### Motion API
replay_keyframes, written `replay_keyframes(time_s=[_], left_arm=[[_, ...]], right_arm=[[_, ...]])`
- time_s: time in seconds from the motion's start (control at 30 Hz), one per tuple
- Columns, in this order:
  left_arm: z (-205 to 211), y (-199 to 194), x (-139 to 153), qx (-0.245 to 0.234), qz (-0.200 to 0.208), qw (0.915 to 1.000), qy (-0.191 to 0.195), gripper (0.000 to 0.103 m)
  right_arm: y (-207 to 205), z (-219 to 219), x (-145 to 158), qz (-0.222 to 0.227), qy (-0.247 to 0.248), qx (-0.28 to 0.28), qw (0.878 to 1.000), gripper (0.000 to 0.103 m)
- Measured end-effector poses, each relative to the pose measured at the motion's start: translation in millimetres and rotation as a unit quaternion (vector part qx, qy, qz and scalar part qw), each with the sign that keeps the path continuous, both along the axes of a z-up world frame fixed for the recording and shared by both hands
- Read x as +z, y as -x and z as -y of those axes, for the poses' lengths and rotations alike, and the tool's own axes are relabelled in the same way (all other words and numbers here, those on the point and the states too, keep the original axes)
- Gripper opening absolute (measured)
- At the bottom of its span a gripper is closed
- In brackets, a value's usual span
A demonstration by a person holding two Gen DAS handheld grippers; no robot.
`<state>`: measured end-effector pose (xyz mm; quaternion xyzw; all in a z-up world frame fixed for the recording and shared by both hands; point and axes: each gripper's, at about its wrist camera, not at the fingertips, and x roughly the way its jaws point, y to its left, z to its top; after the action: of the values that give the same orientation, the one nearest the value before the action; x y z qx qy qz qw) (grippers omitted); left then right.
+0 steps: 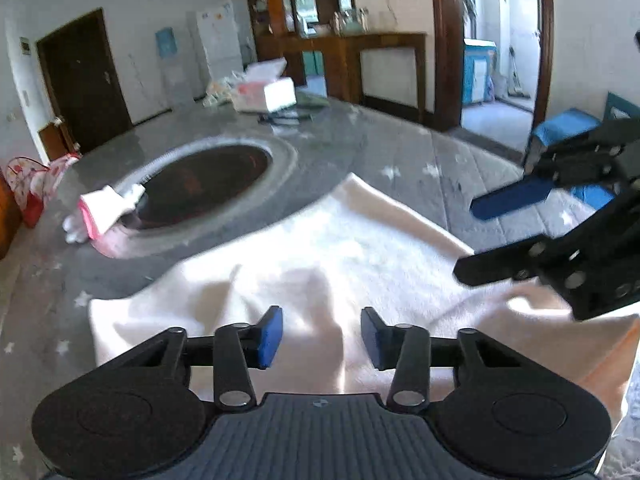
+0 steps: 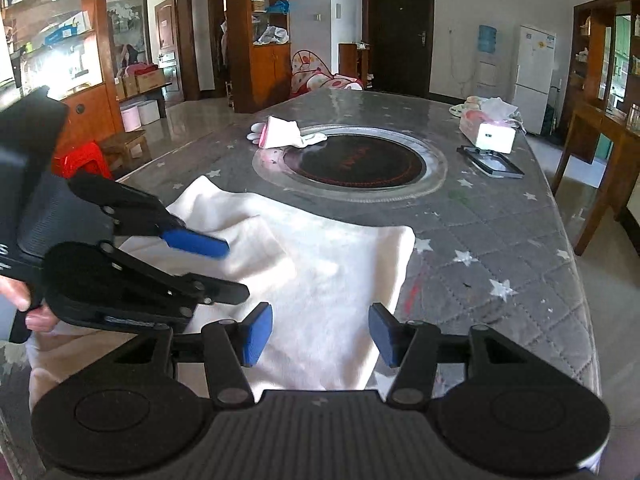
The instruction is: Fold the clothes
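Note:
A cream-white garment (image 1: 320, 256) lies spread on the grey quilted table cover; it also shows in the right wrist view (image 2: 320, 264). My left gripper (image 1: 321, 338) is open and empty just above the garment's near part. It also shows in the right wrist view (image 2: 230, 268), open over the garment's left side. My right gripper (image 2: 320, 334) is open and empty over the garment's near right edge. It appears in the left wrist view (image 1: 470, 238) at the right, open above the cloth.
A round black cooktop (image 2: 354, 162) is set in the table (image 2: 500, 232) beyond the garment. A pink-and-white cloth (image 2: 280, 134) lies at its left rim. A tissue box (image 2: 486, 130) and a black tray (image 2: 490, 162) sit far right. A wooden side table (image 2: 600, 148) stands right.

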<state>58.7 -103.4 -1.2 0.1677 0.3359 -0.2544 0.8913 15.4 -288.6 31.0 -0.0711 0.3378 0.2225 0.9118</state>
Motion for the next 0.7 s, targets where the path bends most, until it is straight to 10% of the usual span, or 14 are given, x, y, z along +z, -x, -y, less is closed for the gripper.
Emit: replay_keyframes(time_s=[0.2,0.47,0.7], left_arm=[[-10,-2,-2,0.022,0.010,0.9997,0.005,0.006],[-74,13,41,0.127,0.051,0.9855,0.101,0.005],[-153,53,67,0.234,0.093,0.9552,0.155,0.005]], right_arm=[[7,2,1,0.002,-0.001,-0.001,1.000,0.054],[17,-14,13,0.015,-0.001,0.023,1.000,0.054],[28,-58,10,0.010,0.016,0.086,0.996,0.053]])
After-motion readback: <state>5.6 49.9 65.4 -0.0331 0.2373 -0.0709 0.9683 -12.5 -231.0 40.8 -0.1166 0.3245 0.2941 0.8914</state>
